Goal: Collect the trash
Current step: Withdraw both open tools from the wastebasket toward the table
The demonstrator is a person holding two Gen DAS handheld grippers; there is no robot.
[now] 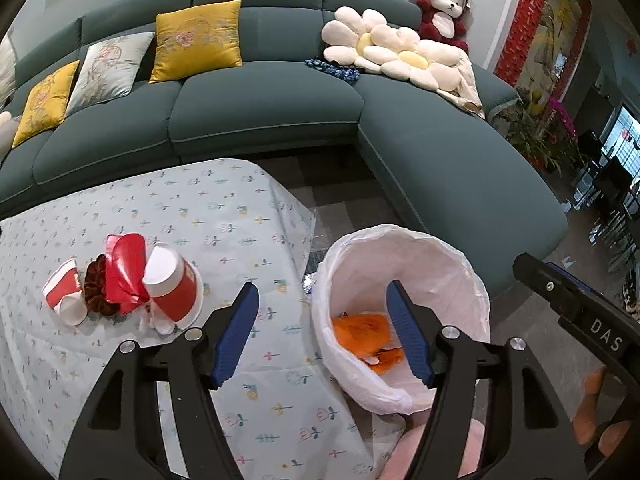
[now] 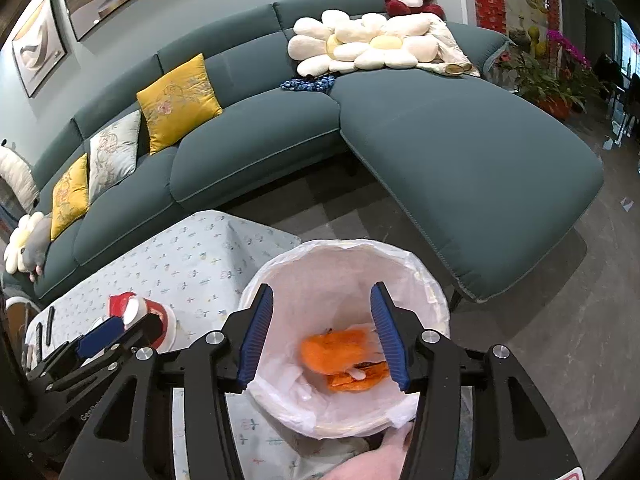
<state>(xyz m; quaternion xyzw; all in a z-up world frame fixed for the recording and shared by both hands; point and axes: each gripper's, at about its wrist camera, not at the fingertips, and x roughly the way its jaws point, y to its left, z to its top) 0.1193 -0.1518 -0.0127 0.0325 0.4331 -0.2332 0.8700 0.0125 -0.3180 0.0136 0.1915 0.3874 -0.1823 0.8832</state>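
A bin lined with a white bag stands beside the table's right edge. Orange trash lies at its bottom. My right gripper hangs open above the bin's mouth with nothing between its blue pads. My left gripper is open and empty over the table's edge next to the bin. On the table to its left lie a red-and-white paper cup, a crushed smaller cup, a crumpled red wrapper and a dark brown scrap.
The table wears a pale flowered cloth. Behind it runs a teal corner sofa with cushions and plush toys. Dark floor lies between the bin and the sofa's chaise. Potted plants stand at the far right.
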